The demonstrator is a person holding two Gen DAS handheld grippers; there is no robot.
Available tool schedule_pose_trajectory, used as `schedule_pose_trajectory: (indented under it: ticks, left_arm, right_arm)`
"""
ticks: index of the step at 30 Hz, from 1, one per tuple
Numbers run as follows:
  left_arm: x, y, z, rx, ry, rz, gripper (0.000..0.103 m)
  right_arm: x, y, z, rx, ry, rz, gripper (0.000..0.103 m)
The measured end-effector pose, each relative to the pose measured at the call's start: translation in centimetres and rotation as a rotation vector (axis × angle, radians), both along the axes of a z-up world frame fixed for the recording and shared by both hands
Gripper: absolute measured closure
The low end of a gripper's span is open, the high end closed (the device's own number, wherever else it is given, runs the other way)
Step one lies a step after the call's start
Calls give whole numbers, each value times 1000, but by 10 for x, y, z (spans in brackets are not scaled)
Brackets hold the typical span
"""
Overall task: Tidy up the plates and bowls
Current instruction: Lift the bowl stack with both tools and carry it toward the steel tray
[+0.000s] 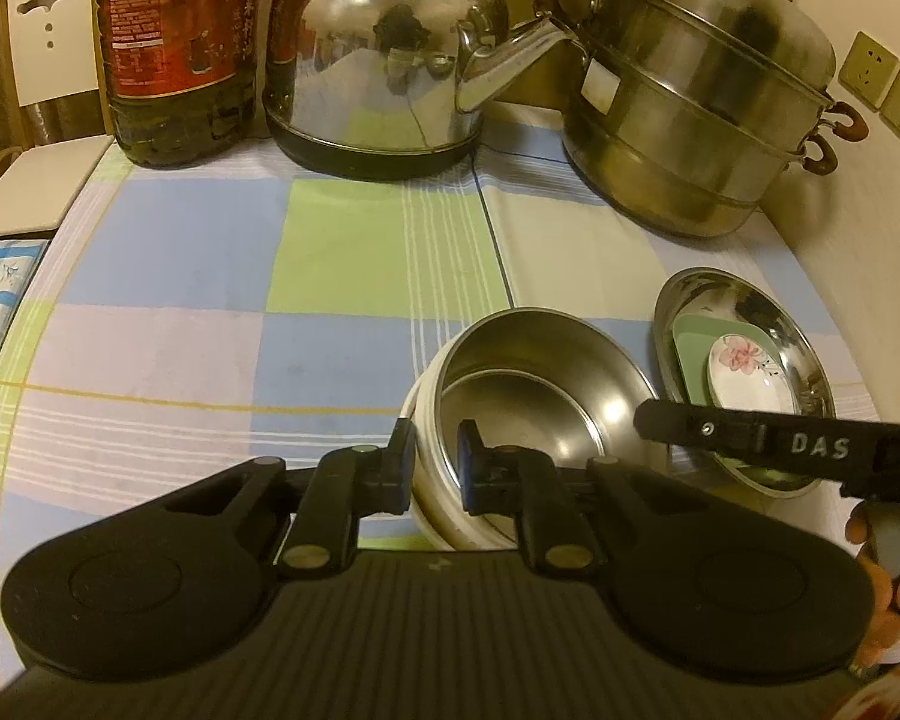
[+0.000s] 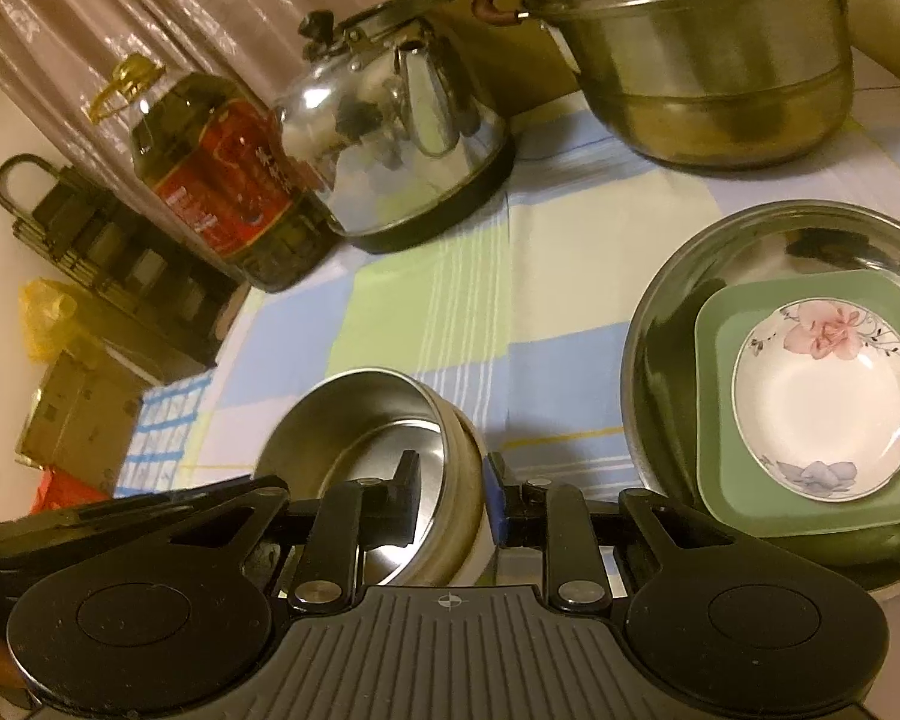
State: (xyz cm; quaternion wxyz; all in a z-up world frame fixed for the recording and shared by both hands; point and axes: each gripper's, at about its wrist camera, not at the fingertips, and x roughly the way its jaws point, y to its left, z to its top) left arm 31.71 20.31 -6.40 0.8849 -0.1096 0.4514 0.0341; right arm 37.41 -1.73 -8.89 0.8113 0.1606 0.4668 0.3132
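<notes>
I see checked tablecloth point(image 1: 210, 276): pale blue, light green, lilac squares, white stripes, thin yellow line. Steel bowl point(image 1: 528, 384) silver inside, cream-white outer wall. On right, silver steel basin point(image 2: 690, 276) with sage-green square plate point(image 2: 720, 480) and white saucer point(image 2: 828, 402), pink flower far side, blue-grey flower near side. Far row: silver kettle point(image 1: 378, 60) with black base, silver steamer pot point(image 1: 702, 96) with brown handles, oil bottle point(image 1: 180, 42) with red label. My gripper fingers point(image 1: 399, 468) black, one blue pad.

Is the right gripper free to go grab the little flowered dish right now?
Probably not yet: the right gripper is clamped on the steel bowl's rim. The flowered dish itself lies uncovered atop the green plate.
</notes>
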Motion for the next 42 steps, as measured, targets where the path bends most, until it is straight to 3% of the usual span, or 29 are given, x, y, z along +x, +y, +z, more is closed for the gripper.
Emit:
schedule_pose_trajectory:
  ticks: [4,8,10,12,24,42]
  left_arm:
    - [1,1,-2,-15,13,5,89]
    - [4,1,-7,-6,39,31,79]
    - [7,1,-11,-13,55,34,77]
    - [10,2,-14,-24,67,30,77]
    - [15,12,-29,-99,94,40,74]
    - [1,-4,-16,-70,62,2,73]
  right_arm:
    - [1,4,-3,-18,8,1,90]
    - [4,7,-4,-44,26,-6,88]
    - [6,10,-4,-79,26,-16,75]
    - [7,12,-8,-88,33,-16,74]
    - [16,22,-30,-74,147,-31,76]
    - [1,14,-18,-102,168,-57,78]
